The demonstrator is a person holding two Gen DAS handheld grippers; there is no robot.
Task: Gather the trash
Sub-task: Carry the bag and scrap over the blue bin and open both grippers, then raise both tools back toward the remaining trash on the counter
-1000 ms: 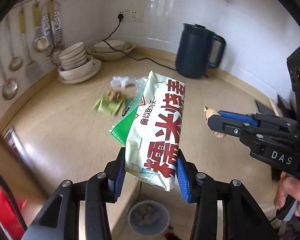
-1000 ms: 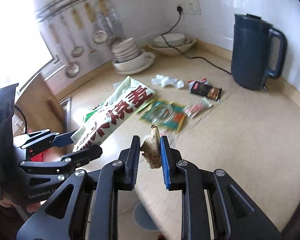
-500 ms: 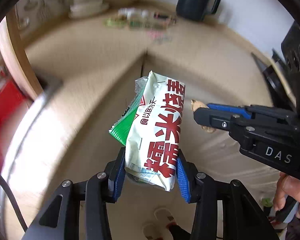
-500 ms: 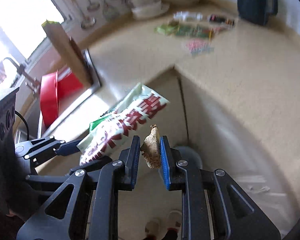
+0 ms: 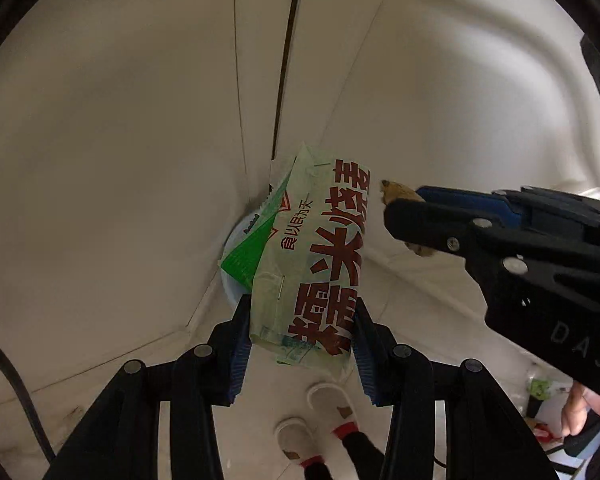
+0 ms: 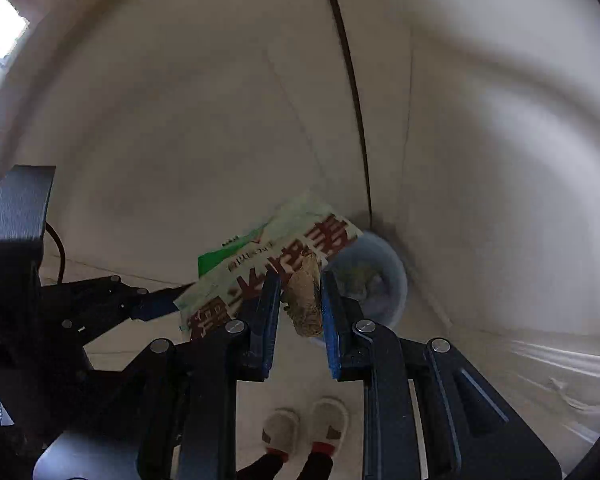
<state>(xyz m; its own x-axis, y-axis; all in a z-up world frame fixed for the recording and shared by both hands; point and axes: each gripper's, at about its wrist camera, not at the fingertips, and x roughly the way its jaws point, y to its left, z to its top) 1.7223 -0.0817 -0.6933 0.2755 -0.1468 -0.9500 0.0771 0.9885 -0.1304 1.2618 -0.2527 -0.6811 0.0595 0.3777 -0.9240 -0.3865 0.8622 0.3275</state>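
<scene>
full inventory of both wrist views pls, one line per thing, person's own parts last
snack packet: 1, pale green-white with red lettering, clamped in the left hand-held gripper
green wrapper: 1, bright green, held together with the packet, behind it
brown scrap: 1, tan, crumpled, clamped in the right hand-held gripper
trash bin: 1, pale blue-grey, on the floor below both grippers, some trash inside
cabinet fronts: white, behind the bin, dark gap between doors
cable: 1, black, lower left in the left wrist view
slippers: 2, pale, on the person's feet
left hand-held gripper: 1, black, blue pads
right hand-held gripper: 1, black, blue pads
hand: 1, gripping the right gripper's handle
</scene>
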